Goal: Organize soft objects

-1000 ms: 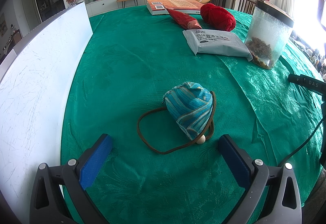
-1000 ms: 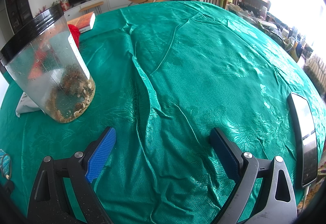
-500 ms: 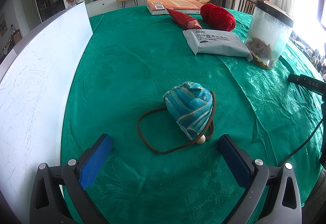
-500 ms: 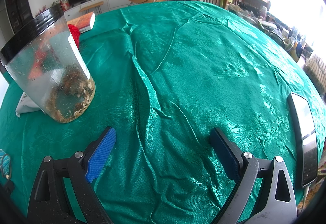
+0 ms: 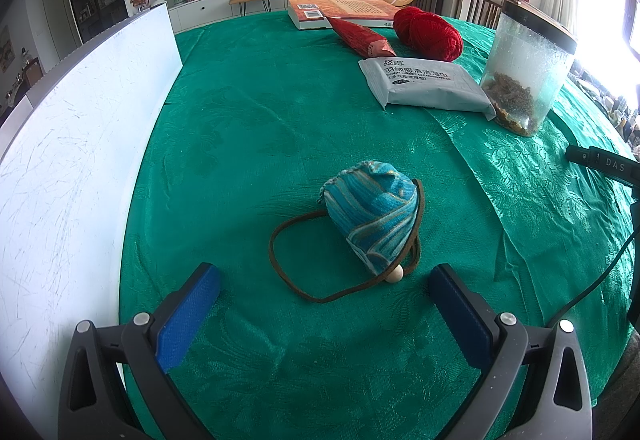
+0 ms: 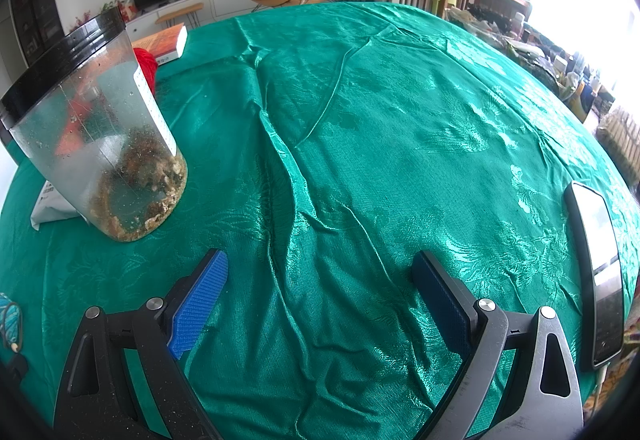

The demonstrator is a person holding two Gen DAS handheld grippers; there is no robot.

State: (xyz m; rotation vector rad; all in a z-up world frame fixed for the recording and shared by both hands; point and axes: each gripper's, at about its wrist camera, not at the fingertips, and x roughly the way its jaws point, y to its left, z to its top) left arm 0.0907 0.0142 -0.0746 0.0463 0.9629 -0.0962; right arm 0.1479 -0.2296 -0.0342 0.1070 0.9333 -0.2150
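Note:
A blue striped fabric pouch [image 5: 374, 217] with a brown cord and a pale bead lies on the green tablecloth, just ahead of my left gripper [image 5: 324, 282], which is open and empty. A red yarn ball [image 5: 428, 33] and a grey soft wipes pack [image 5: 424, 87] lie farther back right. A red soft packet [image 5: 360, 37] lies beside the yarn. My right gripper [image 6: 320, 268] is open and empty over bare cloth. An edge of the pouch [image 6: 10, 322] shows at the far left of the right wrist view.
A white board [image 5: 80, 143] stands along the left. A clear jar with a black lid [image 5: 524, 67] [image 6: 104, 143] stands on the right. A book [image 5: 340, 9] lies at the back. A phone [image 6: 598, 264] lies near the right edge. A black cable [image 5: 592, 280] runs at right.

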